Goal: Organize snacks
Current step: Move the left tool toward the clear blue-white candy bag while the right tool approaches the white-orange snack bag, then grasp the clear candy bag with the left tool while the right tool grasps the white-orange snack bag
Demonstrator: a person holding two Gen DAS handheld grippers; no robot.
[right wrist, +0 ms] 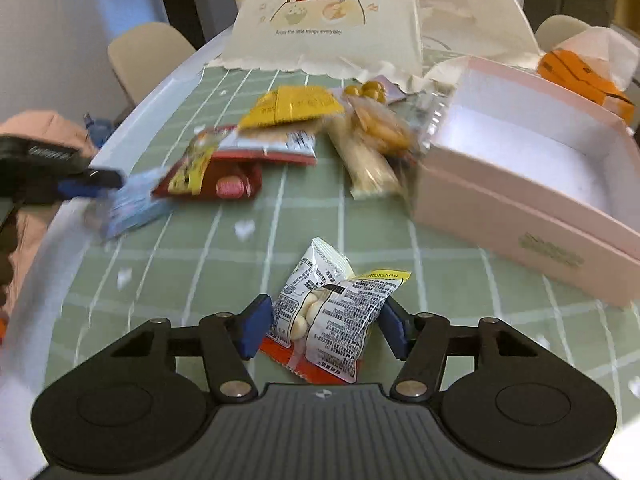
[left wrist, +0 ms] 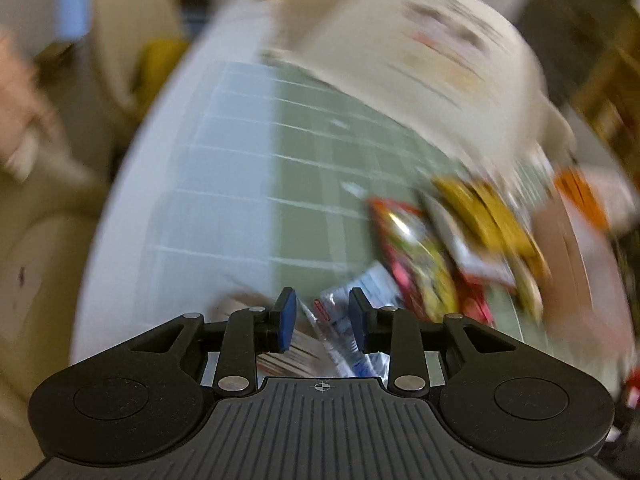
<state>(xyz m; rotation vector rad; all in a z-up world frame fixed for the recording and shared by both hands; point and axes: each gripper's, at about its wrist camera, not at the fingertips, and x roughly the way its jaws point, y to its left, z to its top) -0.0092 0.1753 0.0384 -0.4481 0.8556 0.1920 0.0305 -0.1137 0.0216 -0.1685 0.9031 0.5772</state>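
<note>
My right gripper is open, its blue pads on either side of a white and orange snack packet lying on the green checked tablecloth. My left gripper holds a blue and white clear packet between its pads; in the right wrist view that packet hangs from the left gripper at the table's left edge. A pile of snacks lies mid-table: a red packet, a yellow packet and a beige bar. An open pink box stands at right.
A cream paper bag with a cartoon print stands at the back of the table. An orange packet on white paper lies behind the pink box. Beige chairs stand around the table. The left wrist view is motion blurred.
</note>
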